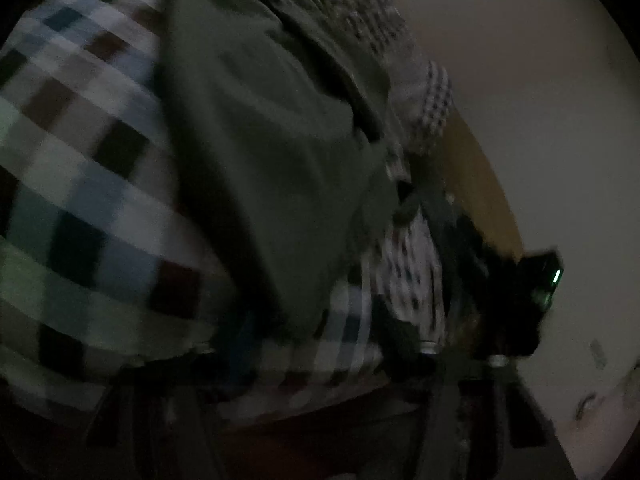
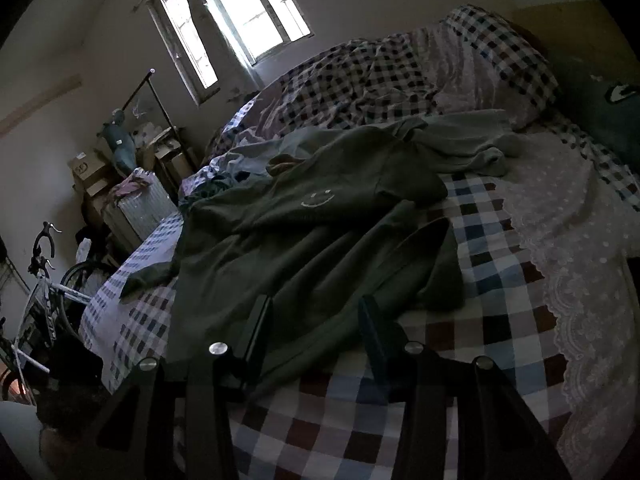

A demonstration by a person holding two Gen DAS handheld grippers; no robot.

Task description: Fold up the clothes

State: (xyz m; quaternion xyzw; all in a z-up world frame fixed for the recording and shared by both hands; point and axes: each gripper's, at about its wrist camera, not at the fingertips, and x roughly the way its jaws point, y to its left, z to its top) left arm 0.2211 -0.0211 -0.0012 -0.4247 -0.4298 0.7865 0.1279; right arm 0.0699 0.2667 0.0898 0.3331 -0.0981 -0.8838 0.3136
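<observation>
A dark green sweatshirt lies spread on the checked bed, its hem toward the near edge. The right gripper hovers with jaws apart over that hem. The left gripper is blurred beside green cloth; its jaws' state cannot be told.

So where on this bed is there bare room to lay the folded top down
The checked sheet lies bare between the dark green top and the white lace cover, and again just ahead of the right gripper, below the hem. Crowded: the crumpled clothes beyond the top and the bunched checked duvet toward the window.
</observation>
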